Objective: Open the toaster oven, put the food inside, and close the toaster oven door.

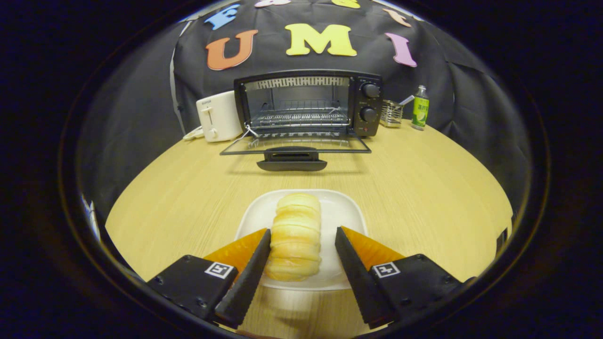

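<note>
Bread roll (296,235) lies lengthwise on a white plate (346,212), and this roll is the landmark for the rest. Tongs (302,233) stand apart around it, one finger on each side; the left finger looks to be touching or nearly touching the roll's flank, while the right finger stays clear with a gap of plate showing between. The plate sits on the wooden counter (424,188). Well beyond the roll, at the counter's back, the toaster oven (308,103) stands with its glass door (294,145) folded down flat toward the roll, wire rack visible inside. Beyond the roll to the left, touching the oven's side, is a white toaster (217,116). Beyond it to the right are a wire basket (391,114) and a green bottle (419,108).
</note>
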